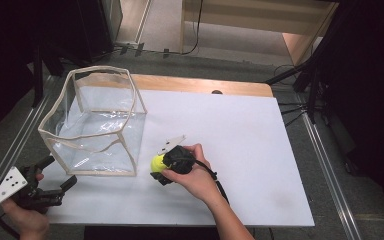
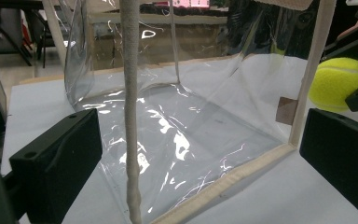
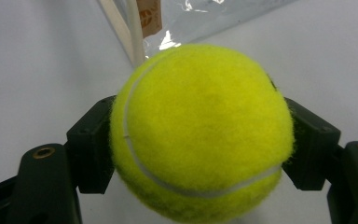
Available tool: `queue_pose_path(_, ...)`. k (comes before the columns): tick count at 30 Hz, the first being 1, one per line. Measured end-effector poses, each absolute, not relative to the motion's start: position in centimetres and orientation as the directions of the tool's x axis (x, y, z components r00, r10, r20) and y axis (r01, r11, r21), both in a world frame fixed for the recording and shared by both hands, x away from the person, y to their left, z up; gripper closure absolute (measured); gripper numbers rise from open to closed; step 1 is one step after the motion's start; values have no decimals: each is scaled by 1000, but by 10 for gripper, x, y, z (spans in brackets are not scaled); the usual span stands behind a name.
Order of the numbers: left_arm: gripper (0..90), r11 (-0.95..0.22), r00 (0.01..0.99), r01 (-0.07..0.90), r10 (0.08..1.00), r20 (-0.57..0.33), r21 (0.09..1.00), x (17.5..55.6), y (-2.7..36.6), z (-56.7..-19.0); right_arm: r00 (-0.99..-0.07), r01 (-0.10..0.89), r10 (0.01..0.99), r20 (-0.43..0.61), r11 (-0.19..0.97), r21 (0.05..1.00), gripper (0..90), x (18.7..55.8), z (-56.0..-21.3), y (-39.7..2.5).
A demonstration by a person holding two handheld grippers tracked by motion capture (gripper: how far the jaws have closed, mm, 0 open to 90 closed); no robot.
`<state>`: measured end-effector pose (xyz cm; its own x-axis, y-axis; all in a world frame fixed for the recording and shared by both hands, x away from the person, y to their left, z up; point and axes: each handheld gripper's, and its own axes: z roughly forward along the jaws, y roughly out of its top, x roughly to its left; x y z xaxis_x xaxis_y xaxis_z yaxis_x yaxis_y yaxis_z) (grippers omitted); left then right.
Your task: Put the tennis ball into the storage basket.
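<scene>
One tennis ball (image 3: 200, 130), one clear plastic box (image 1: 92, 122) (cloth-edged), and two tools on the table.

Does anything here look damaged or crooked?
The clear bag sags: its rim is bent out of square and the plastic walls are wrinkled. It looks soft, not torn. The tennis ball sits firmly in the right gripper.

White-topped table (image 1: 240, 140), one clear bag on it.
The clear plastic bag (image 1: 92, 125) with cream edging stands open at the table's left side; a wooden strip (image 1: 200, 84) runs behind the bag along the far edge.
</scene>
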<state>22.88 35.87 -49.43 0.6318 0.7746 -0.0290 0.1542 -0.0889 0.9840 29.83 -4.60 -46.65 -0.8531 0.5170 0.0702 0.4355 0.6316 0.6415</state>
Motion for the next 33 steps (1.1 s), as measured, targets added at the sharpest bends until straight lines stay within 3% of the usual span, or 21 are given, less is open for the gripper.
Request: queue_pose_path(33, 0, -86, 633, 156, 773, -33, 984, 229, 359, -494, -876, 389, 478, 64, 624, 677, 229, 315, -411, -38)
